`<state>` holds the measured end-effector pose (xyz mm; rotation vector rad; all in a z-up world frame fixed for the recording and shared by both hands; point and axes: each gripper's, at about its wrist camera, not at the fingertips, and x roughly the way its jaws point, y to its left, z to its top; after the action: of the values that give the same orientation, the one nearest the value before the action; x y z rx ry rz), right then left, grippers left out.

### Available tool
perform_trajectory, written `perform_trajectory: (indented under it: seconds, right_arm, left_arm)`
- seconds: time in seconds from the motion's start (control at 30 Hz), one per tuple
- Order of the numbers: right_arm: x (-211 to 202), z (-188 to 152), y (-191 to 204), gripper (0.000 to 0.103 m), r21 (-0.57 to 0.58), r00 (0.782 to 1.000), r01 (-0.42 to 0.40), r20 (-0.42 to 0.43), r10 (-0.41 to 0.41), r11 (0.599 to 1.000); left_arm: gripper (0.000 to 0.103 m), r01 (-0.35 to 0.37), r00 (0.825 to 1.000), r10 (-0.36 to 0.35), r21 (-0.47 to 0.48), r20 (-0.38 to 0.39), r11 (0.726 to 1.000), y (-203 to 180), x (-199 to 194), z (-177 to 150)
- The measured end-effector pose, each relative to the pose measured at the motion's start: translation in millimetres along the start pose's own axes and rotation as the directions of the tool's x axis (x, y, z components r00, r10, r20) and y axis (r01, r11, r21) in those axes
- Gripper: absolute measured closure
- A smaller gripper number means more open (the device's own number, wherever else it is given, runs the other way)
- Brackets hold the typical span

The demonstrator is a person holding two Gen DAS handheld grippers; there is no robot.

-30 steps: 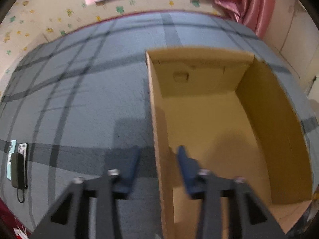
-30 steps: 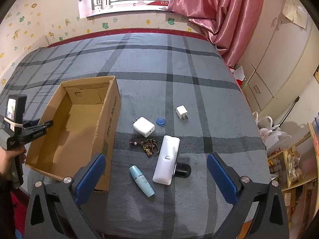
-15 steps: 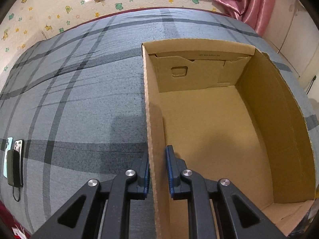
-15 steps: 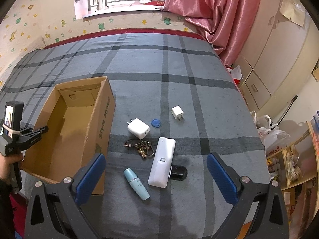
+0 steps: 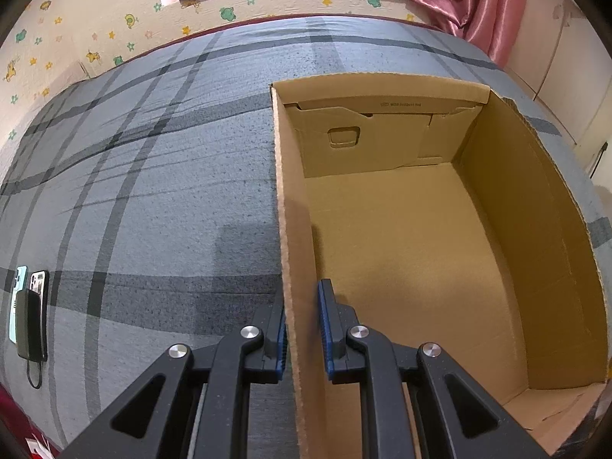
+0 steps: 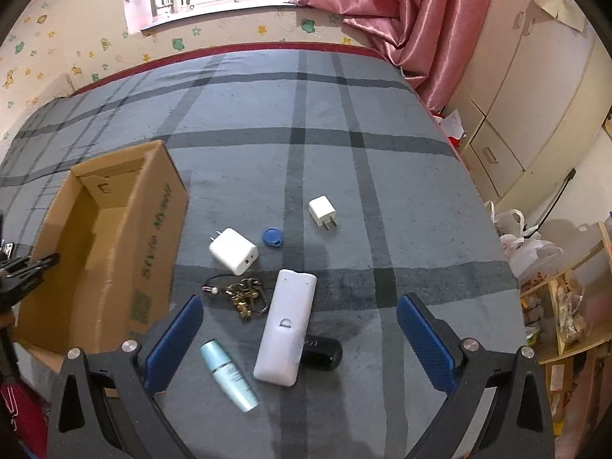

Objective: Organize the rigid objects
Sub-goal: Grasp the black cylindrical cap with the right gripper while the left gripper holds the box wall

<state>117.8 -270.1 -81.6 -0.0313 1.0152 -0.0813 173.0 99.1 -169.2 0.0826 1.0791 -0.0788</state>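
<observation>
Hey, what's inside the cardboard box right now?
The box shows only bare cardboard floor and walls, no items. Its near corner is cut off by the frame, and the left tongs clamp its wall.

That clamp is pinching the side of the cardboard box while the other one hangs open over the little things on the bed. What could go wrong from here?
1. The left hand-held gripper grips only the thin wall of the cardboard box; a tug might bend it or drag the box on the soft blanket.
2. The white remote lies partly on a black cylinder, so grabbing one could roll the other.
3. The open right hand-held gripper might snag the keyring nearby.
</observation>
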Motion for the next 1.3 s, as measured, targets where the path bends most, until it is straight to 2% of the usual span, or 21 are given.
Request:
perform_trajectory:
  seconds: [0.2, 0.3, 0.53, 0.83, 0.93, 0.97, 1.0, 1.13, 1.3]
  right_arm:
    - [50.9, -9.6, -12.9, 0.0, 0.031, 0.996, -0.038, -0.075, 0.04, 0.999]
    - [73.1, -19.5, -20.6, 0.0, 0.055, 0.993, -0.022, -0.115, 0.028, 0.998]
    - [93.5, -37.3, -28.2, 0.002, 0.079, 0.982, -0.006, -0.187, 0.02, 0.997]
    - [101.7, -49.1, -33.2, 0.021, 0.099, 0.967, -0.013, -0.251, 0.038, 0.995]
    - [108.2, -54.5, -33.3, 0.032, 0.098, 0.958, -0.015, -0.283, 0.042, 0.995]
    - [109.8, -56.1, -33.7, 0.04, 0.103, 0.956, -0.021, -0.29, 0.05, 0.994]
    - [110.5, -57.7, -34.3, 0.055, 0.111, 0.954, -0.028, -0.294, 0.06, 0.993]
    - [108.1, -60.3, -38.3, 0.056, 0.128, 0.954, -0.035, -0.293, 0.071, 0.991]
    - [102.5, -60.5, -40.0, 0.056, 0.116, 0.958, -0.011, -0.285, 0.044, 0.993]
  left_arm:
    - [0.088, 0.0, 1.0, 0.0, 0.0, -0.001, 1.0, 0.6, 0.1, 0.5]
    - [0.088, -0.003, 1.0, 0.003, 0.002, -0.002, 1.0, -0.1, 0.4, 0.8]
    - [0.088, -0.008, 1.0, 0.008, 0.006, -0.004, 1.0, -0.9, 1.0, 1.4]
    - [0.088, -0.016, 1.0, 0.016, 0.012, -0.004, 1.0, -2.3, 1.3, 1.5]
    - [0.088, -0.013, 1.0, 0.013, 0.009, -0.004, 1.0, -1.5, 1.2, 1.4]
    - [0.088, -0.013, 1.0, 0.013, 0.01, -0.004, 1.0, -1.4, 1.1, 1.5]
    - [0.088, -0.014, 1.0, 0.014, 0.011, -0.004, 1.0, -1.5, 1.0, 1.6]
    - [0.088, -0.016, 1.0, 0.016, 0.012, -0.004, 1.0, -1.8, 1.3, 1.4]
    - [0.088, -0.02, 1.0, 0.02, 0.016, -0.003, 1.0, -3.3, 1.6, 1.2]
